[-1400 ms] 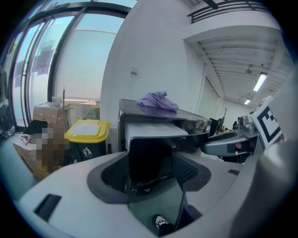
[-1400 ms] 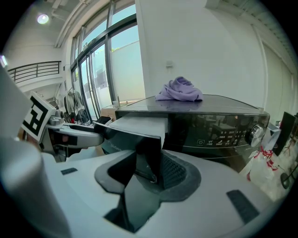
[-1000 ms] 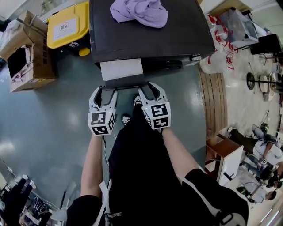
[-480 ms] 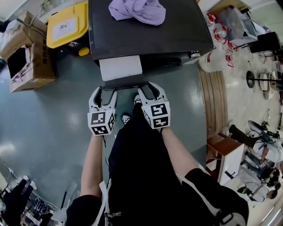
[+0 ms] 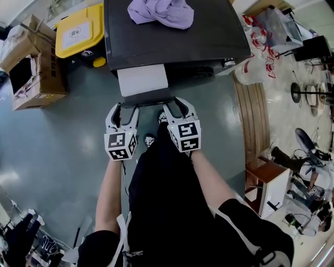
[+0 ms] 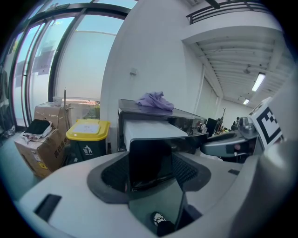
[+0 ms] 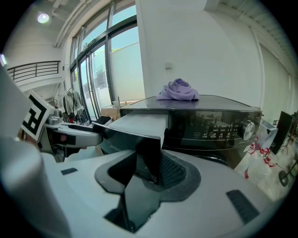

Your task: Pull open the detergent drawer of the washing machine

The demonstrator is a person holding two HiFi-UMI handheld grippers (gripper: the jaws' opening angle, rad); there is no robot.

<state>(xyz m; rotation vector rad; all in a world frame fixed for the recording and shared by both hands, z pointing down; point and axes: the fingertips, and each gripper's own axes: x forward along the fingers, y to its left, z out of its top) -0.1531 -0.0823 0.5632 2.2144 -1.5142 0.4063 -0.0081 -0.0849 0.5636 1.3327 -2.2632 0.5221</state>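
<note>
Two cardboard boxes [image 5: 39, 73] and a yellow-lidded bin [image 5: 78, 31] stand at the upper left on the glossy grey floor [image 5: 57, 151]. A purple cloth [image 5: 162, 11] lies on the dark washing machine [image 5: 209, 41]. Its detergent drawer [image 5: 143, 81] juts out at upper centre. The fingers of the left gripper [image 5: 124, 108] and the right gripper [image 5: 175, 104] are clamped on the two ends of its dark front.

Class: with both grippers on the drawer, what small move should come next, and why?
Probably open both jaws and let go. The drawer already stands well out of the machine, its white top bared, while the left gripper and right gripper clamp its front.
</note>
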